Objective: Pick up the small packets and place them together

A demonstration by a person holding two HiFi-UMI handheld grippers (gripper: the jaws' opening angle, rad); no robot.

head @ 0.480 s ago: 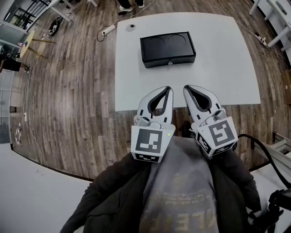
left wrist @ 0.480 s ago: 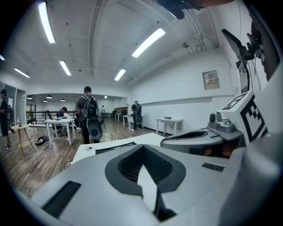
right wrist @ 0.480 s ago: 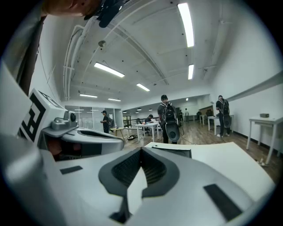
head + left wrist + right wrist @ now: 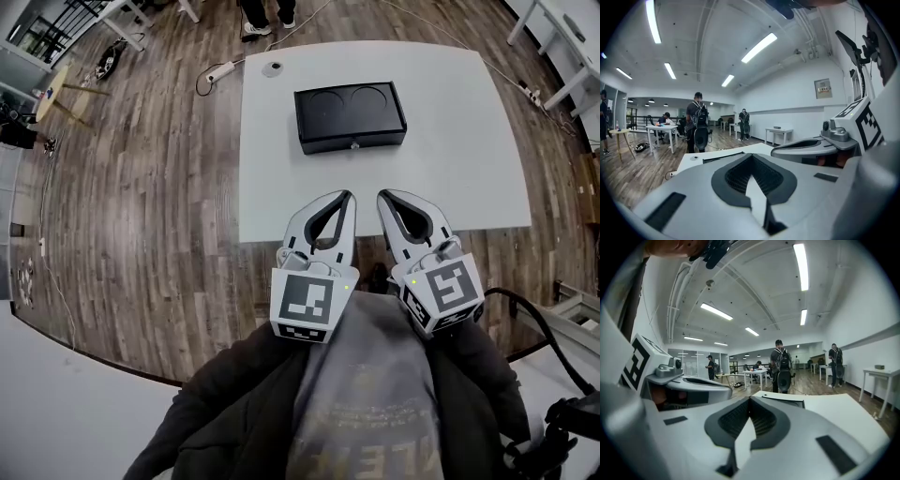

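No small packets show in any view. A black flat box (image 4: 350, 116) with two round recesses in its lid lies on the far half of the white table (image 4: 459, 169). My left gripper (image 4: 348, 196) and right gripper (image 4: 382, 196) hover side by side over the table's near edge, close to the person's chest. Both are shut with nothing between the jaws. In the left gripper view the left gripper (image 4: 751, 157) points level across the table top. The right gripper view shows the right gripper (image 4: 750, 400) doing the same, with the box (image 4: 783, 399) just beyond its tips.
A small round disc (image 4: 273, 67) sits at the table's far left corner. A power strip (image 4: 222, 67) and cables lie on the wooden floor to the left. Several people (image 4: 779, 365) and other white tables (image 4: 661, 133) stand farther back in the room.
The head view has tilted a little, so table and grippers sit slightly lower in the picture. Both grippers keep their place against the table and stay shut.
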